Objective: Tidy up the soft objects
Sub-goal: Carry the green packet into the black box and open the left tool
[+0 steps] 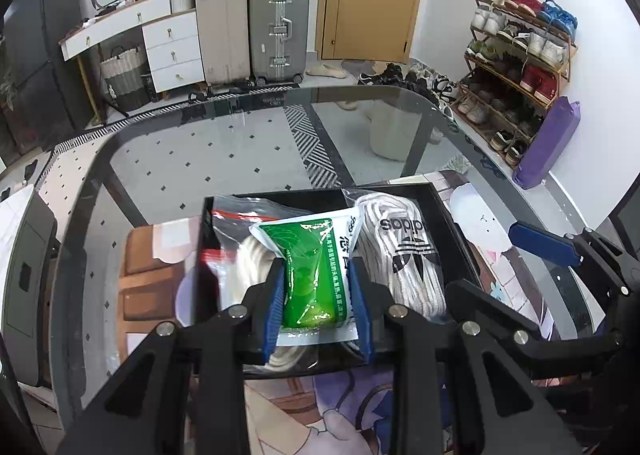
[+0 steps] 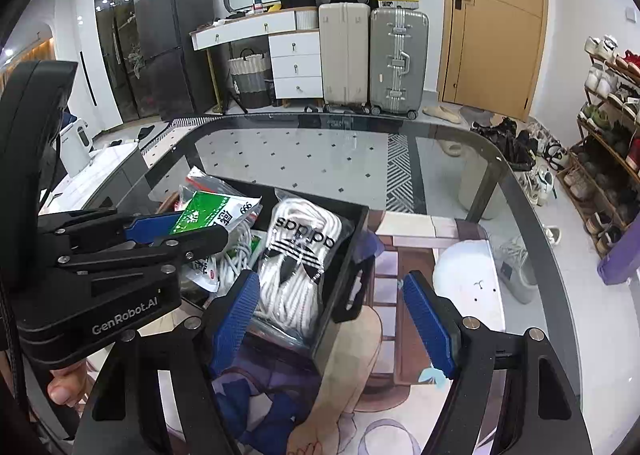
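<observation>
My left gripper (image 1: 318, 295) is shut on a green and white packet (image 1: 310, 275) and holds it over the black tray (image 1: 452, 223). In the tray lie a clear adidas bag of white rope (image 1: 404, 251) and a zip bag of white cord (image 1: 240, 247). In the right wrist view the left gripper (image 2: 160, 231) grips the green packet (image 2: 208, 211) above the tray (image 2: 344, 255), next to the adidas bag (image 2: 300, 255). My right gripper (image 2: 328, 319) is open and empty, at the tray's near right corner.
The tray stands on a printed mat (image 2: 420, 255) on a glass table (image 2: 320, 151). Beyond the table are suitcases (image 2: 372, 59), a white drawer unit (image 2: 296, 63), a door (image 2: 496, 19) and a shoe rack (image 1: 516, 67).
</observation>
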Demonstrator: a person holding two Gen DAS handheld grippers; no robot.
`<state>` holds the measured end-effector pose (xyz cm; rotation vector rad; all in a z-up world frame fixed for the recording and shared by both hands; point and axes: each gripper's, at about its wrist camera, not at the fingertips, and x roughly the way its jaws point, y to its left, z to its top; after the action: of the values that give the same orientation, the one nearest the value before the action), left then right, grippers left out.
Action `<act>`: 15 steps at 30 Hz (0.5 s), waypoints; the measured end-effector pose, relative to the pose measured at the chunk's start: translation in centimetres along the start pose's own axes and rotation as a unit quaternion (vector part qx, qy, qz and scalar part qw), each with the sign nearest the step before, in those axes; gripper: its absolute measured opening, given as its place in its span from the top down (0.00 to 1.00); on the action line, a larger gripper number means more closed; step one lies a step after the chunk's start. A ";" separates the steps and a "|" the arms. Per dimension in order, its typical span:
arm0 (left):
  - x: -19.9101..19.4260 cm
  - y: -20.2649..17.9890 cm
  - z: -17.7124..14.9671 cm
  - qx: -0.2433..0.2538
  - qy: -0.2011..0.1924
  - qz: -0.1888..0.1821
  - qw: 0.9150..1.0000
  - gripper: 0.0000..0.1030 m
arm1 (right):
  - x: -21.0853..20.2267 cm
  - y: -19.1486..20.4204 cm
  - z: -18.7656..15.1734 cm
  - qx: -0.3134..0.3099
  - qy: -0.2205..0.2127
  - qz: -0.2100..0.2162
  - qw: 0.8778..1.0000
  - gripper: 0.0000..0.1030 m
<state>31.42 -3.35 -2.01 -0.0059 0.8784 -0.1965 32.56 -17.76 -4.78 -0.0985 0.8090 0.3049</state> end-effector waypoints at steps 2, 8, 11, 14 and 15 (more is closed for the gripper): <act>0.3 -0.1 0.0 0.000 0.001 0.000 1.000 0.71 | 0.1 -0.2 -0.1 -0.001 0.001 -0.003 1.000 0.26; 0.4 -0.7 -0.3 0.014 -0.004 0.014 1.000 0.67 | 0.3 -0.6 -0.6 -0.001 0.005 0.003 1.000 0.26; 0.0 -0.9 -0.4 0.013 -0.010 0.018 1.000 0.54 | 0.2 -1.0 -0.6 0.006 0.006 0.006 1.000 0.26; -0.3 -0.7 -0.5 0.008 -0.019 0.025 0.999 0.42 | 0.0 -1.2 -0.6 0.005 0.005 0.007 1.000 0.26; -0.4 -0.7 -0.6 0.009 -0.019 0.027 0.999 0.39 | 0.0 -1.3 -0.6 0.005 0.004 0.006 1.000 0.26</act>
<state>30.67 -3.90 -2.04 0.0300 0.8384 -0.1531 32.51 -19.12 -5.21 -0.0862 0.8200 0.3128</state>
